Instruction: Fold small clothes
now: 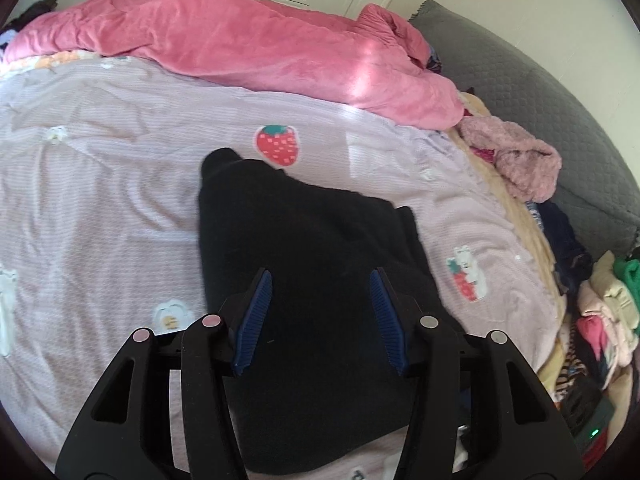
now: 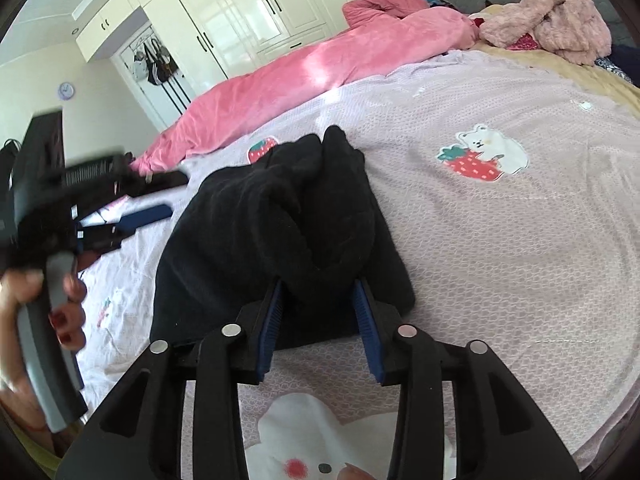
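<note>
Two views, both fisheye, edges heavily bent.

Left wrist: left gripper fingers apart, nothing pinched; ribbed blue pads hang over the black garment, contact not readable. Garment is soft, matte, lumpy, folded into a rough block on the bed; its near edge is cut off behind the gripper body. Bedsheet is lilac, fine woven texture, strawberry print. Plush pink quilt is bunched along the far side. Fuzzy pink garment and a mixed clothes pile sit at right, pile cropped by the frame. Grey quilted headboard behind.

Right wrist: right gripper fingers parted, straddling a raised fold at the black garment's near edge; pads just beside the fabric, a firm pinch isn't evident. Fold detail lost in the black. Left gripper at far left is motion-blurred, held by a hand, red nails, partly cropped. White glossy wardrobe behind.
</note>
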Demonstrator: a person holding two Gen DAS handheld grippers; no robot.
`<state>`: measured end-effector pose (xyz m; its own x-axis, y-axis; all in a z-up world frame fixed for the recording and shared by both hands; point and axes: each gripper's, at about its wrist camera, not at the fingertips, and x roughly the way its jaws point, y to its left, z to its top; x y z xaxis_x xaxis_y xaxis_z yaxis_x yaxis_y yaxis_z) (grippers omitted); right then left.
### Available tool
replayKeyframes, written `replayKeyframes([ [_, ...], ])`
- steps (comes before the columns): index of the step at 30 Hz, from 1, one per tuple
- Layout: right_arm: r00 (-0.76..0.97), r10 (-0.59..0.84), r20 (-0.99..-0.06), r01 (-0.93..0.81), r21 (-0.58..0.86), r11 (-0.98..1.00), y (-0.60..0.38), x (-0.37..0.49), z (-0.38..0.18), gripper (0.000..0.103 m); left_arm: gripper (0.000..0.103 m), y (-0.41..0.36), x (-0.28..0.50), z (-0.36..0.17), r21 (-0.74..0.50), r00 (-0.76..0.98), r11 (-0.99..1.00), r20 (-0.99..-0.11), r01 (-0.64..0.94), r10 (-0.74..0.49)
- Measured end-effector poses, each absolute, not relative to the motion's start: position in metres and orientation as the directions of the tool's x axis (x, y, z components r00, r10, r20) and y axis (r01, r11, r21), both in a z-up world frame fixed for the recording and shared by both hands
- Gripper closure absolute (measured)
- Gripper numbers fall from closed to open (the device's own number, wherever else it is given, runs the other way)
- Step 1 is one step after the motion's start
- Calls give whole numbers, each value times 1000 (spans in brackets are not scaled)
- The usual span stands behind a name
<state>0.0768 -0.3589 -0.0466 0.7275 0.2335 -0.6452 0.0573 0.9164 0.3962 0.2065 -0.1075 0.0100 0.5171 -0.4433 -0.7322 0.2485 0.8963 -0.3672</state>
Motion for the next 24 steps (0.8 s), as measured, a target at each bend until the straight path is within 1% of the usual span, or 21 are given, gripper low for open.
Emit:
replayKeyframes([
  [3, 742, 230, -629, 56, 401, 914, -362, 73, -41, 64, 61, -95, 199, 6, -339, 532, 911, -739, 237, -413],
  [9, 778, 217, -590, 57, 410, 910, -369, 64, -27, 57, 61, -81, 185, 7, -287, 564, 927, -736, 240, -374],
  [14, 793, 175, -584, 56, 356, 933, -374, 63, -17, 54, 59, -79, 176, 10, -238, 585, 937, -733, 255, -346],
  [19, 797, 179, -577, 45, 352, 935, -384, 66, -9, 49, 59, -78, 169, 9, -197, 594, 942, -736, 270, -324],
  [24, 812, 188, -552, 54, 392, 918, -399, 78, 7, 49, 59, -81, 165, 0, -193, 580, 939, -746, 284, -328],
])
